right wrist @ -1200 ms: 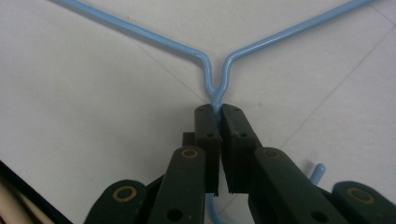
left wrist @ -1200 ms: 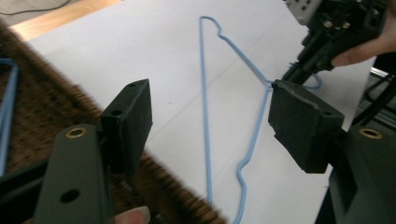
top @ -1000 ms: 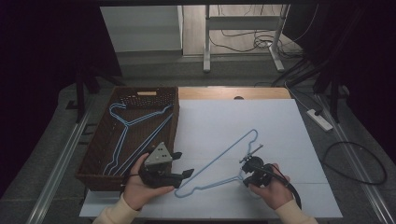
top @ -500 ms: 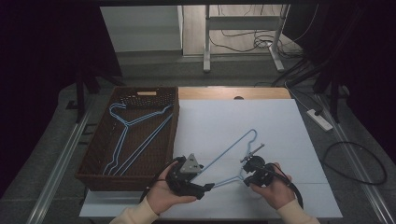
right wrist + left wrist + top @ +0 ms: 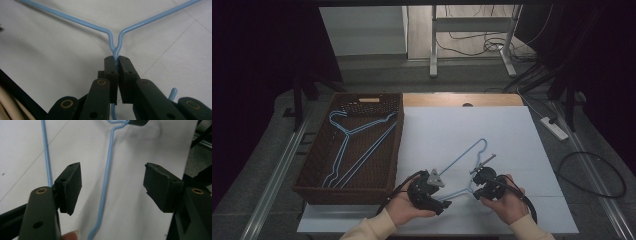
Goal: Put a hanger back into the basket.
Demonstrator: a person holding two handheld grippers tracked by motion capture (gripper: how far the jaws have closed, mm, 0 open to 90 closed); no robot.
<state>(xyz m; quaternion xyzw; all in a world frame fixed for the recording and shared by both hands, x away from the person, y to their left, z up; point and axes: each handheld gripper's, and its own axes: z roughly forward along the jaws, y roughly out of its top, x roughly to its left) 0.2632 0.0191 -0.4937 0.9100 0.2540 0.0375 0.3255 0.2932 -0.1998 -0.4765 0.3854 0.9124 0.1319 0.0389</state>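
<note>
Two pairs of jaws are set about one blue wire hanger (image 5: 466, 167), which lies on the white sheet (image 5: 462, 130) at the near middle of the table. The jaws of the right gripper (image 5: 115, 62) are closed tight on the hanger's neck, just below the fork where the two shoulder wires part; the neck is likely chosen because both arms meet there, so the whole frame can be steered from one pinch. The hook end is seen curling up at the near right of that gripper. The jaws of the left gripper (image 5: 112, 186) are spread wide, and one straight run of the hanger is taken in between the pads without being touched; a second wire passes just outside the left pad. This looks like a second hold being prepared on the bottom bar, so that the light, springy frame is kept from swinging when it is lifted.

Seen from above, the left gripper (image 5: 428, 190) is held low at the hanger's near left corner and the right gripper (image 5: 484, 180) just to its right, both near the person's edge. To the far left a brown woven basket (image 5: 312, 175) is placed, with other blue hangers (image 5: 349, 147) already laid flat inside; it is probably where this one is meant to go.
</note>
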